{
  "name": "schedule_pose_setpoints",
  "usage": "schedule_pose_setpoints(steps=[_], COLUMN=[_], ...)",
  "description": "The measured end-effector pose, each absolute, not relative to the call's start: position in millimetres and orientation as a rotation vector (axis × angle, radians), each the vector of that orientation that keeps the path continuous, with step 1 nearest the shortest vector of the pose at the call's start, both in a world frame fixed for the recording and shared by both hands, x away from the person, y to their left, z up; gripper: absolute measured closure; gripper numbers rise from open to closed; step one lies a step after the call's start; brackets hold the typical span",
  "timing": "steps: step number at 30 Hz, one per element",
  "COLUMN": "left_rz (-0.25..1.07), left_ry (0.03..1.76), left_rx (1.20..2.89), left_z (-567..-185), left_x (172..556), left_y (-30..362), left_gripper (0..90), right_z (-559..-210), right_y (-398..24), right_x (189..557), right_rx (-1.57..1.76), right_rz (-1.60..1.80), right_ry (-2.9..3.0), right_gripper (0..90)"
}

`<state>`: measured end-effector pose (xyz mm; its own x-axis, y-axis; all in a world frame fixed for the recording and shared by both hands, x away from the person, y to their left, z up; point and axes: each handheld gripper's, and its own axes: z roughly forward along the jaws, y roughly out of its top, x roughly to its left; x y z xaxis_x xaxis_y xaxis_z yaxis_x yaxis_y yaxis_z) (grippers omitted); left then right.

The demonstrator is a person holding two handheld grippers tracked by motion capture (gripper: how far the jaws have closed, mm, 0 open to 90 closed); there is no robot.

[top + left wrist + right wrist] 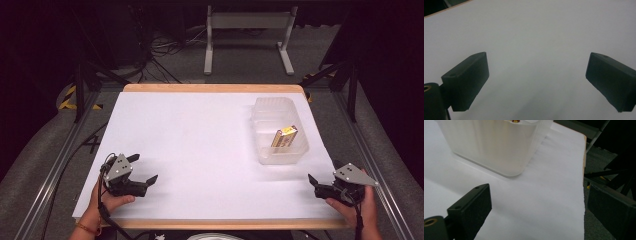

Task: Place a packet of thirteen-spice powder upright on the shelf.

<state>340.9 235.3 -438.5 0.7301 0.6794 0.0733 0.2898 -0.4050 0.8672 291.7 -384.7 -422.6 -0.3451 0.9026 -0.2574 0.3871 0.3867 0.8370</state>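
Translucent ribbed plastic tub [280,131], rounded corners

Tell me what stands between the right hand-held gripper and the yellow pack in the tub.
Only the tub's own wall. The pack leans inside the clear tub, so the near wall stands between it and the right hand-held gripper. The white table between gripper and tub is bare; from above, the tub is open.

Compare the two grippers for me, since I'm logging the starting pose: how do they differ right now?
The left gripper sits at the table's near left with bare white surface ahead of it; the right gripper sits at the near right edge, just short of the clear container. The left gripper points right, the right gripper points left. Both are open, empty and hand-held.
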Motion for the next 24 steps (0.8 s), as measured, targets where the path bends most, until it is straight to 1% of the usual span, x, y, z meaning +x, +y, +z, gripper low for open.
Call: schedule_pose_setpoints(steps=[10,24], left_rz=[0.529,0.543], left_ry=[0.739,0.744], left_rx=[2.002,1.994], left_z=[-437.9,-437.4], left_x=[341.3,340.8], left_y=[234.0,237.6], left_gripper=[5.3,5.3], right_z=[-425.6,-419.5], right_y=[-384.4,-378.3], right_x=[291.4,289.2], right_rx=[1.111,1.093], right_rz=[0.893,0.926], right_ry=[1.897,1.876], right_gripper=[5.7,5.8])
